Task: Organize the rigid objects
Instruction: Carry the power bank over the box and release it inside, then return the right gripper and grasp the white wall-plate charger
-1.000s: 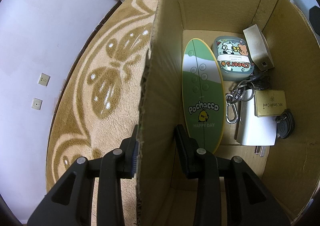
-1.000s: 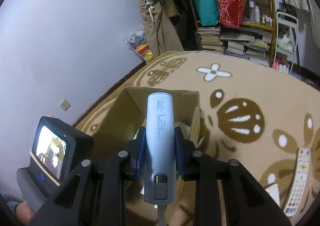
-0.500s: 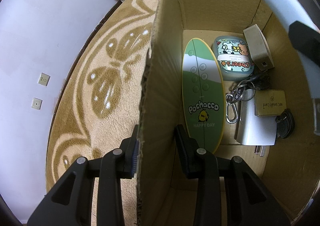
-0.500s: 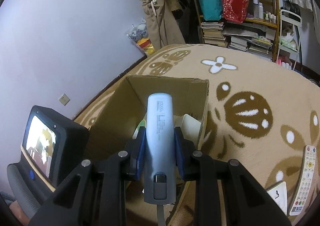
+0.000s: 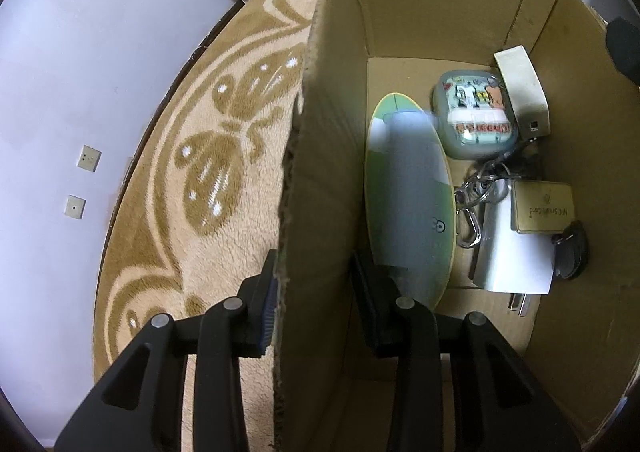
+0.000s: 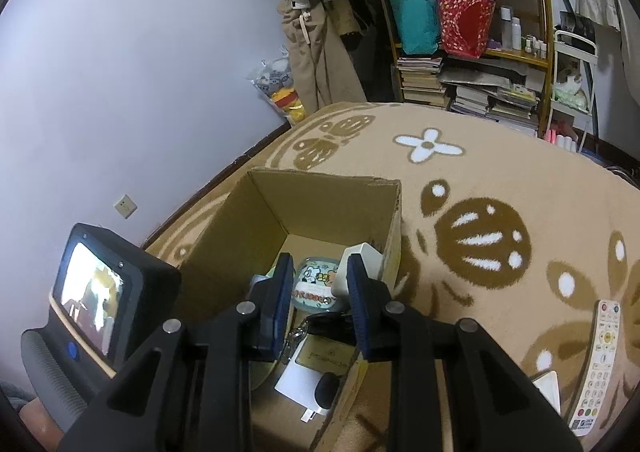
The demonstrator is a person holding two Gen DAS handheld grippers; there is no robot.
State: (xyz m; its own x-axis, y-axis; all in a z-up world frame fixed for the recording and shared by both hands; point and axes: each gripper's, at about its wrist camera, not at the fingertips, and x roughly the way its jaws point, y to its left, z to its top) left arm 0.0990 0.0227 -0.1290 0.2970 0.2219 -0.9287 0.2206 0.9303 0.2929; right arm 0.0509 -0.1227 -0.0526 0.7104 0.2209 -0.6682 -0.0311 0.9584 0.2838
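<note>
left tool (image 5: 310, 306) straddles the left wall of the cardboard box (image 5: 320, 188), one finger outside over the rug (image 5: 208, 180), one inside, clamped on the wall. inside the box: blurred grey-blue power bank (image 5: 412, 192) over the green oval board (image 5: 442, 172) at the left of the floor; then cartoon case (image 5: 474, 120), beige adapter (image 5: 520, 92), keyring (image 5: 476, 192), gold NFC card box (image 5: 544, 206), black key fob (image 5: 572, 250). right tool (image 6: 316, 304) hangs above the box (image 6: 320, 204), released, nothing between its fingers. white remote (image 6: 600, 368) on the rug (image 6: 500, 172) far right, well apart from the box
</note>
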